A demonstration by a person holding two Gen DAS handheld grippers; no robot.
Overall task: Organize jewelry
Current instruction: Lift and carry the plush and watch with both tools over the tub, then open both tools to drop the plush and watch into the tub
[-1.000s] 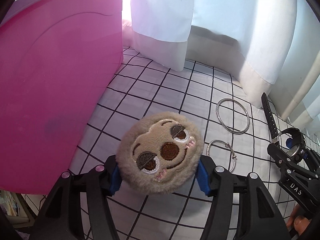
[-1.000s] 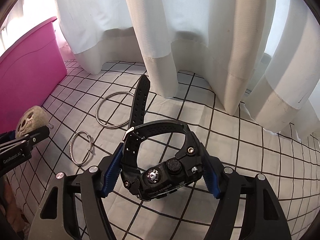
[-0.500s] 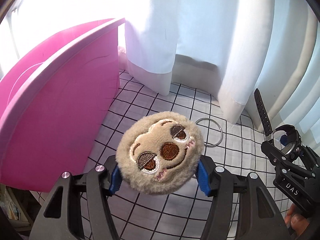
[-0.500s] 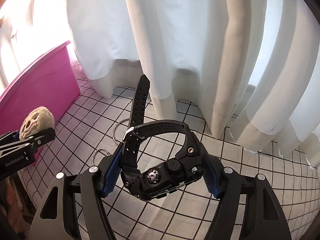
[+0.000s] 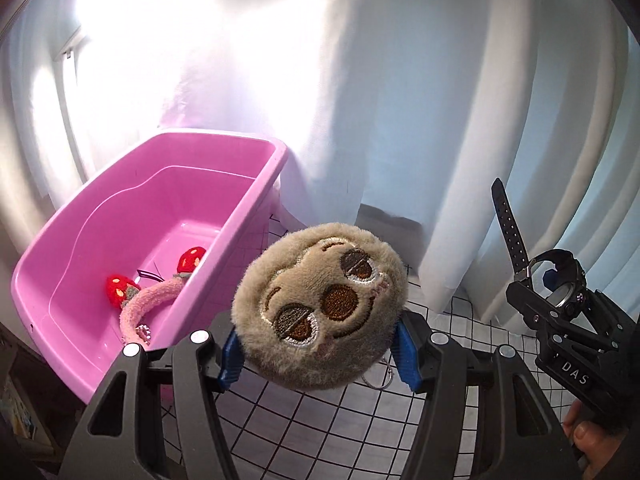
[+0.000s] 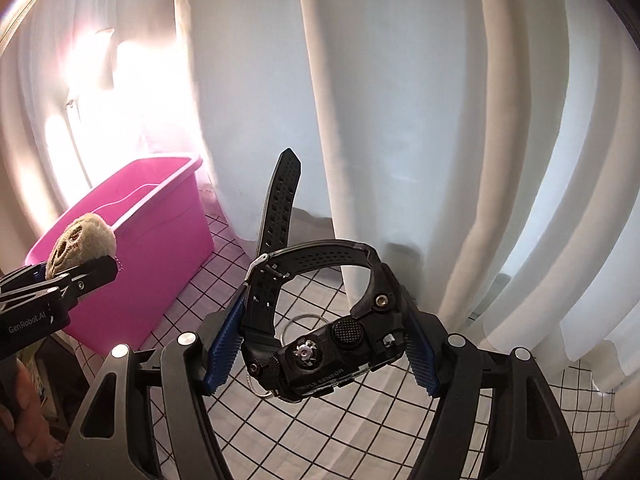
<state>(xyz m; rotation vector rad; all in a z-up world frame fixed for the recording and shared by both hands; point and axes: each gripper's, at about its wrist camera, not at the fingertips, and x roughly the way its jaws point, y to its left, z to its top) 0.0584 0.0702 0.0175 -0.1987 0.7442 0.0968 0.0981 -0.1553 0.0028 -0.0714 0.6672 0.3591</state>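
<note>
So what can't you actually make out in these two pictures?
- Left wrist view: near floor of the pink bin, hidden by its wall.
- Left wrist view: metal rings on the checked cloth, mostly covered by the plush sloth face.
- Right wrist view: dial of the black watch, turned away.
- Both views: window washed out by glare.

1. "DAS" in white letters on the side of the right gripper (image 5: 558, 300).
2. "GenRobot.AI" on the side of the left gripper (image 6: 76, 270).
3. "TRIPLE SENSOR" on the edge of the watch (image 6: 320, 344) case, between the right gripper's fingers.
</note>
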